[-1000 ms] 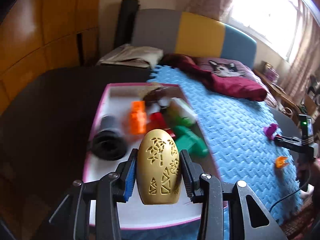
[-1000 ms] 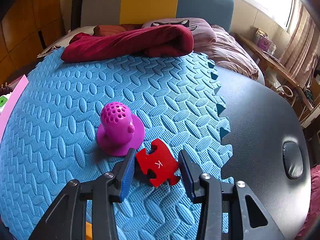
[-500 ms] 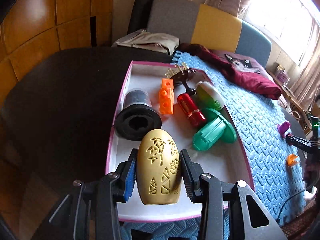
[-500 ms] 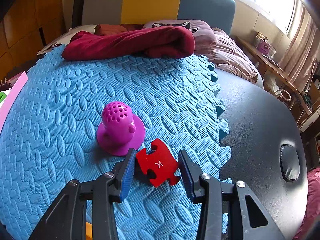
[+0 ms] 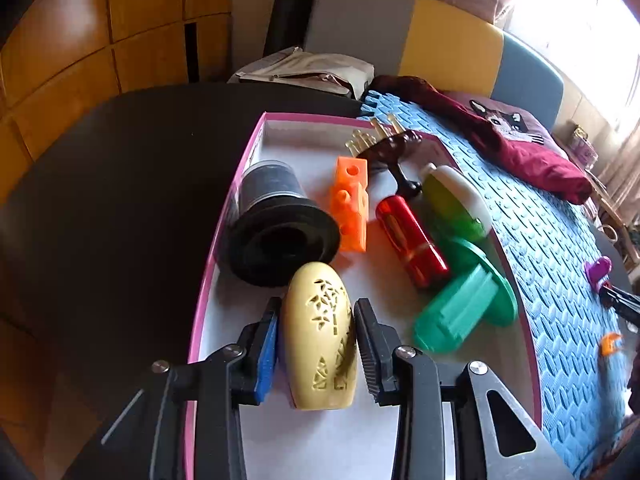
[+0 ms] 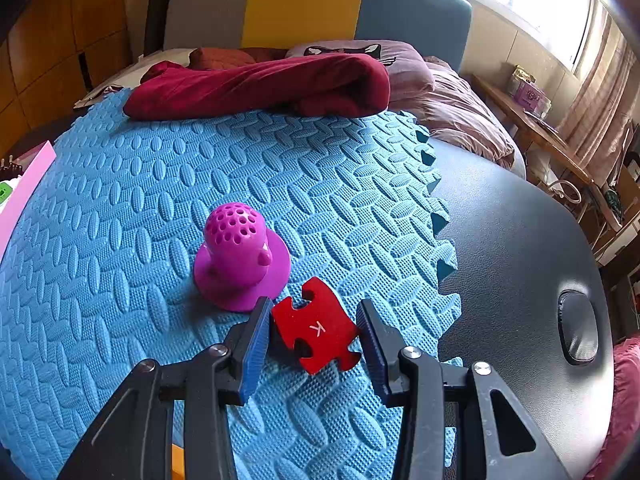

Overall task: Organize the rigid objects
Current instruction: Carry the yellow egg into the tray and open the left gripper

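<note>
My left gripper (image 5: 316,340) is shut on a cream egg-shaped object (image 5: 318,336) with cut-out patterns, held over the near part of a pink-rimmed white tray (image 5: 224,216). In the tray lie a black funnel-shaped cup (image 5: 276,228), an orange block (image 5: 350,204), a red cylinder (image 5: 412,236), a green-and-white bottle (image 5: 456,200), a green flanged piece (image 5: 468,308) and a brown comb (image 5: 390,148). My right gripper (image 6: 314,332) is shut on a red puzzle piece (image 6: 316,334) marked K, just above the blue foam mat (image 6: 160,184). A magenta perforated knob (image 6: 240,256) stands on the mat just beyond its left finger.
A dark red cloth (image 6: 260,84) and a cat-print pillow (image 6: 404,68) lie at the mat's far edge. The black tabletop (image 6: 516,240) spreads right of the mat and also left of the tray (image 5: 120,184). A small orange piece (image 5: 610,344) lies on the mat.
My left gripper has swung left and lowered over the tray with the egg-shaped object, which now sits tilted in the jaws. My right gripper has barely moved.
</note>
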`<act>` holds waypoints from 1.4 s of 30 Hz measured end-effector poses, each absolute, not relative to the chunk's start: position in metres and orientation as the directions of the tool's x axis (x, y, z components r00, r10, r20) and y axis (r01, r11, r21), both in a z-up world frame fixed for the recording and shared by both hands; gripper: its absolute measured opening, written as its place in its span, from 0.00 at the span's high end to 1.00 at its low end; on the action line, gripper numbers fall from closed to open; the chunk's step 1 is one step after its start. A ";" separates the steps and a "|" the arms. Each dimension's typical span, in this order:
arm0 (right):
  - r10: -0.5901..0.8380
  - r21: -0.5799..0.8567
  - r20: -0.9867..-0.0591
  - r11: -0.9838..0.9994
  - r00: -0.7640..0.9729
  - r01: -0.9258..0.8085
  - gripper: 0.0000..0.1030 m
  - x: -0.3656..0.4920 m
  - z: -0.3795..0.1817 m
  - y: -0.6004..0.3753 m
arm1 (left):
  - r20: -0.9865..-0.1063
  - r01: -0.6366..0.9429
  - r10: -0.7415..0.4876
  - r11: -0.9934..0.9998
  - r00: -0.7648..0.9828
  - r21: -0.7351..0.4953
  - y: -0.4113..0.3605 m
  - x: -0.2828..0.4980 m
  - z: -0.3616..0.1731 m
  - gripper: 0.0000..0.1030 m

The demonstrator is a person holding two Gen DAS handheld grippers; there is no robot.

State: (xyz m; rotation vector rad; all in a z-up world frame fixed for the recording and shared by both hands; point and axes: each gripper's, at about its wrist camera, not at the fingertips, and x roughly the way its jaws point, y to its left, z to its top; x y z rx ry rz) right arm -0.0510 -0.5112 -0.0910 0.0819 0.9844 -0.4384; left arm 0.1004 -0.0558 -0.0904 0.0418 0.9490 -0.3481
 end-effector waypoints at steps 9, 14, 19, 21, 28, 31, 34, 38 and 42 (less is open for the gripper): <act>-0.320 -0.127 -0.821 0.910 0.473 0.395 0.58 -0.051 -0.091 -0.511 | -0.795 0.316 -0.257 0.945 0.549 -0.087 -0.057 0.097 -0.093 0.64; -0.324 -0.133 -0.820 0.910 0.473 0.393 0.58 -0.051 -0.091 -0.511 | -0.790 0.303 -0.247 0.949 0.561 -0.082 -0.049 0.087 -0.088 0.53; -0.326 -0.136 -0.820 0.910 0.471 0.392 0.58 -0.051 -0.091 -0.511 | -0.780 0.304 -0.238 0.951 0.579 -0.064 -0.046 0.077 -0.079 0.52; -0.326 -0.137 -0.821 0.909 0.469 0.393 0.58 -0.051 -0.091 -0.510 | -0.770 0.302 -0.232 0.952 0.594 -0.054 -0.045 0.071 -0.073 0.52; -0.312 -0.110 -0.828 0.905 0.465 0.411 0.59 -0.051 -0.090 -0.515 | -0.718 0.286 -0.220 0.958 0.660 -0.031 -0.041 0.054 -0.051 0.45; -0.300 -0.090 -0.833 0.903 0.464 0.421 0.59 -0.051 -0.090 -0.519 | -0.706 0.290 -0.219 0.957 0.674 -0.020 -0.041 0.049 -0.047 0.45; -0.300 -0.088 -0.836 0.900 0.459 0.428 0.59 -0.050 -0.091 -0.519 | -0.705 0.290 -0.224 0.957 0.673 -0.027 -0.039 0.047 -0.046 0.45; -0.301 -0.087 -0.843 0.894 0.447 0.439 0.59 -0.049 -0.091 -0.519 | -0.706 0.290 -0.224 0.957 0.672 -0.028 -0.036 0.045 -0.045 0.45; -0.321 -0.094 -0.822 0.891 0.470 0.444 0.59 -0.054 -0.078 -0.506 | -0.706 0.285 -0.224 0.958 0.671 -0.033 -0.033 0.046 -0.046 0.45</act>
